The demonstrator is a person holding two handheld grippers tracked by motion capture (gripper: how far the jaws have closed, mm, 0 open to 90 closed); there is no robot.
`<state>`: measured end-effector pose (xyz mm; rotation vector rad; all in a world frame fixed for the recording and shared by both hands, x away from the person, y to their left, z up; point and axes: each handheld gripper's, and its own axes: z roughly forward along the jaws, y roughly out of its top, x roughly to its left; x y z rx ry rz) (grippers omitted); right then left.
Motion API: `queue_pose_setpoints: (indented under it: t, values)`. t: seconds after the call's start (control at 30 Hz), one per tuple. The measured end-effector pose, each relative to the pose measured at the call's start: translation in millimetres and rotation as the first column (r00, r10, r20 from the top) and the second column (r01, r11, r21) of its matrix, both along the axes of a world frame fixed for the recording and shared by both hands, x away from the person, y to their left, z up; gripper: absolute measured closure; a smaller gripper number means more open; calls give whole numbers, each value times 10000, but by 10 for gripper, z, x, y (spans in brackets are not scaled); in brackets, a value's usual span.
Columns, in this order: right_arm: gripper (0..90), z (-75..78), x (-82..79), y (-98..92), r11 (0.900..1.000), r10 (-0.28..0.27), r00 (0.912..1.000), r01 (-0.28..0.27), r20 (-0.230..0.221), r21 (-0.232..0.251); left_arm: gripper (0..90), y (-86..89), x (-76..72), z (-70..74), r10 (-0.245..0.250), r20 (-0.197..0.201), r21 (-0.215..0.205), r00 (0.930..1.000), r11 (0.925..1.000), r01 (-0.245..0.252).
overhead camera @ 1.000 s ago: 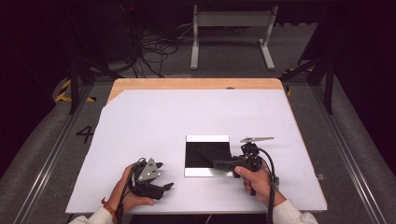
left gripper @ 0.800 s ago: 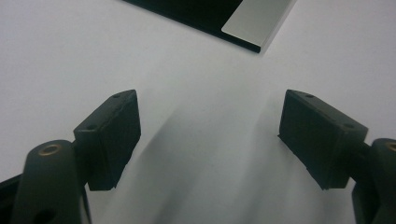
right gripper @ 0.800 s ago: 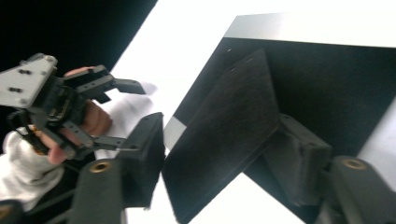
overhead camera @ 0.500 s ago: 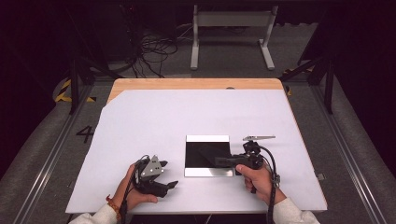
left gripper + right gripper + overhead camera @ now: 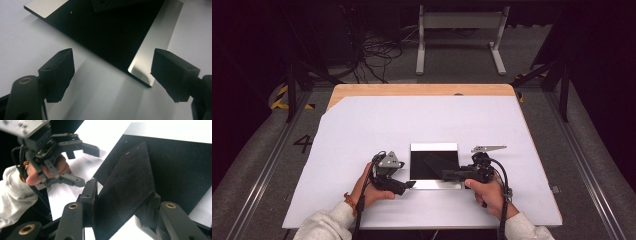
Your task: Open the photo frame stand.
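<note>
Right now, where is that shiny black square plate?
In the high view the plate lies flat on the white sheet, near its front edge and about midway, between the left gripper and the right gripper.

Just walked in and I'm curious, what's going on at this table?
A person works at a white table with a gripper in each hand. The right gripper has just been closing on a thin black sheet held above a shiny metal plate. The left gripper hangs open near the plate's corner, holding nothing.
</note>
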<state>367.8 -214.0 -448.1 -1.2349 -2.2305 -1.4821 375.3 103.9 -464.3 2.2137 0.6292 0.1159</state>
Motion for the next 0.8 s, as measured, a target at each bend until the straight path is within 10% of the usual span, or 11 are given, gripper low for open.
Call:
queue_pose_setpoints:
  t: [0.8]
  values:
    - [589, 69, -102, 14, 9930, 905, 9886, -804, 1207, -864, 168, -265, 218, -5, -540, -817, -290, 9952, 9982, 518]
